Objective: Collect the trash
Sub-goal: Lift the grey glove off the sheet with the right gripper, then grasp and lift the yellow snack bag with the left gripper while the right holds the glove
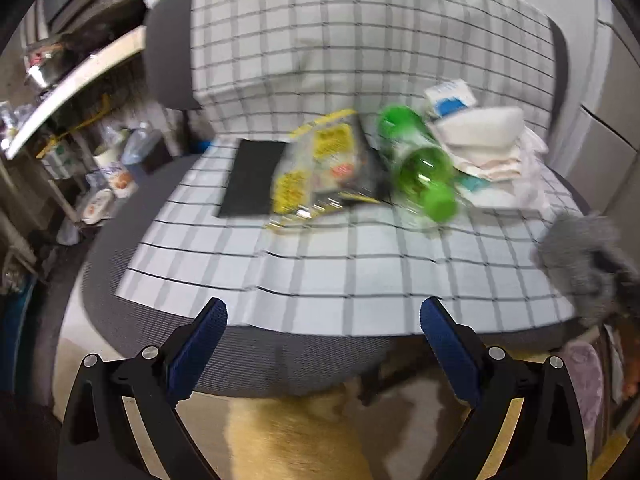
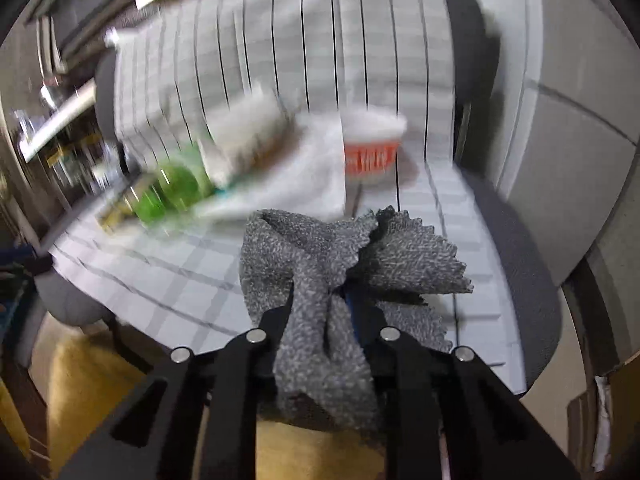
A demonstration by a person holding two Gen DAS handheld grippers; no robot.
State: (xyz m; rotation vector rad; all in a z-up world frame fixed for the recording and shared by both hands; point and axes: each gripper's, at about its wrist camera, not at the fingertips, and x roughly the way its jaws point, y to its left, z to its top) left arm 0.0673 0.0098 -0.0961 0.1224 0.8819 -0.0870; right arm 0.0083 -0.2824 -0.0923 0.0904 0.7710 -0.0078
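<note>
Barely begun, I'd say: the right hand-held gripper [image 2: 320, 304] is clamped on a grey cloth [image 2: 340, 264], lifted near the chair seat [image 1: 360, 272]'s edge. The left hand-held gripper [image 1: 324, 316] hangs wide and empty. Green bottle [image 1: 420, 168], yellow wrapper [image 1: 320, 168], tissues [image 1: 488, 148] and cup [image 2: 372, 148] remain on the seat.

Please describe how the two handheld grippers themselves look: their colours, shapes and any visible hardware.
Both grippers are black, angular linkage frames with round silver pivot pins. The left gripper has two flat fingers faced with textured blue pads. On the right gripper, only a sliver of blue shows. No cables, markings or sleeves are visible.
</note>
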